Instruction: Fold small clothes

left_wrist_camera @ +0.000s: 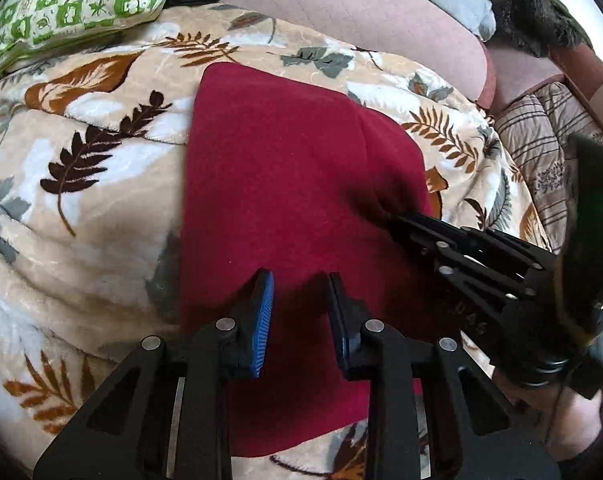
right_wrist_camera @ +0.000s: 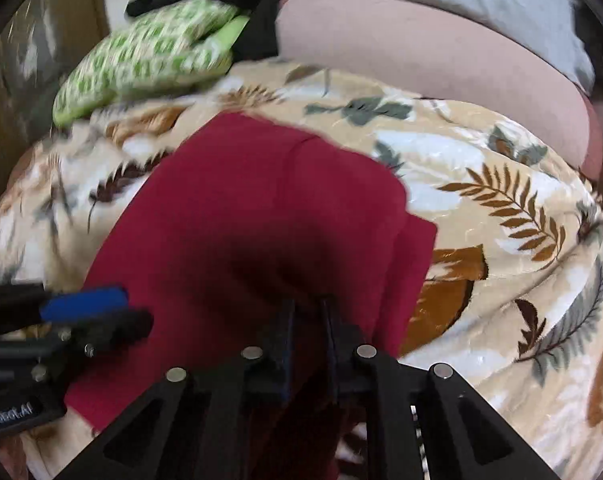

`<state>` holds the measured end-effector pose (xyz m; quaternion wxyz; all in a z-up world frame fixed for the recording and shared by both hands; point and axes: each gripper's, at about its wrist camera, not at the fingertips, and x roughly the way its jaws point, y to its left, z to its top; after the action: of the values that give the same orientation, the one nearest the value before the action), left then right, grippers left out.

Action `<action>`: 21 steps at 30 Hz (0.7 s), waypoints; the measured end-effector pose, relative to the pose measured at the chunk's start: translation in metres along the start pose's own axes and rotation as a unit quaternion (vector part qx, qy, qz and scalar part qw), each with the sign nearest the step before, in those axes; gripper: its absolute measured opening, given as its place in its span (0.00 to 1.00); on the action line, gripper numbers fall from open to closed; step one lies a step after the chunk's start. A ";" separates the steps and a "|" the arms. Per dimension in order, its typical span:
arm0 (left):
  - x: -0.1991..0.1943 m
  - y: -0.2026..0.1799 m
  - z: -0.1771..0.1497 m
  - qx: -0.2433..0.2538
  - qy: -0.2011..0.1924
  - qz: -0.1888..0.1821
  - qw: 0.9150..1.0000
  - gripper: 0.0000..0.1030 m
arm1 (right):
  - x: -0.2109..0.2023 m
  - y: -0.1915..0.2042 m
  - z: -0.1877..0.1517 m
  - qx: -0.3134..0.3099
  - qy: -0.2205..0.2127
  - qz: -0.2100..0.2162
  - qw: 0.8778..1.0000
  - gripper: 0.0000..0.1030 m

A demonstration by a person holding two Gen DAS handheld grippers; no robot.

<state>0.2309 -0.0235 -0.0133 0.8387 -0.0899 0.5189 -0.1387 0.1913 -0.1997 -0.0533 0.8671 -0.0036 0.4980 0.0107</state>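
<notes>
Left wrist view: red garment (left_wrist_camera: pixel 285 184) spread flat on the leaf-print blanket (left_wrist_camera: pixel 81 208). Left gripper (left_wrist_camera: pixel 301 280) hangs over its near end, blue pads (left_wrist_camera: pixel 263 320) apart with only cloth beneath. At three o'clock, right gripper (left_wrist_camera: pixel 401 222) pinches the garment's right edge; right wrist view shows red cloth bunched between its closed jaws.

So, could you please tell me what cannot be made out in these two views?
- Left wrist view: the red garment's near edge, behind the left gripper.
- Right wrist view: cloth between the right gripper's jaws, shadowed.
- Right wrist view: green patterned cushion, motion-blurred.
</notes>
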 end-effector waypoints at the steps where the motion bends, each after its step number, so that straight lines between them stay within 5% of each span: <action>1: 0.001 0.001 0.001 -0.007 0.003 -0.001 1.000 0.25 | -0.001 -0.001 0.001 0.004 0.003 0.002 1.000 0.12; 6: -0.002 -0.005 0.001 0.003 0.003 0.004 1.000 0.41 | -0.008 0.009 0.011 -0.014 0.008 -0.007 1.000 0.14; 11: 0.003 -0.024 -0.004 0.038 -0.011 0.043 0.998 0.51 | -0.039 0.012 0.036 -0.027 -0.101 -0.026 0.994 0.15; 13: 0.005 -0.030 -0.007 0.054 -0.016 0.057 0.997 0.54 | -0.020 0.003 0.039 -0.013 -0.082 -0.014 0.996 0.27; 15: 0.009 -0.032 -0.010 0.064 -0.016 0.063 0.996 0.55 | 0.025 -0.014 0.029 0.020 0.005 -0.007 1.000 0.32; 17: 0.009 -0.034 -0.011 0.069 -0.019 0.068 0.995 0.55 | 0.027 -0.021 0.020 0.023 -0.034 0.012 0.999 0.34; 21: 0.009 -0.034 -0.010 0.066 -0.019 0.070 0.995 0.58 | 0.026 -0.025 0.021 0.043 -0.020 0.006 0.999 0.49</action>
<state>0.2208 -0.0584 -0.0156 0.8602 -0.0002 0.4975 -0.1123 0.2234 -0.2235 -0.0651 0.8763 0.0373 0.4802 -0.0052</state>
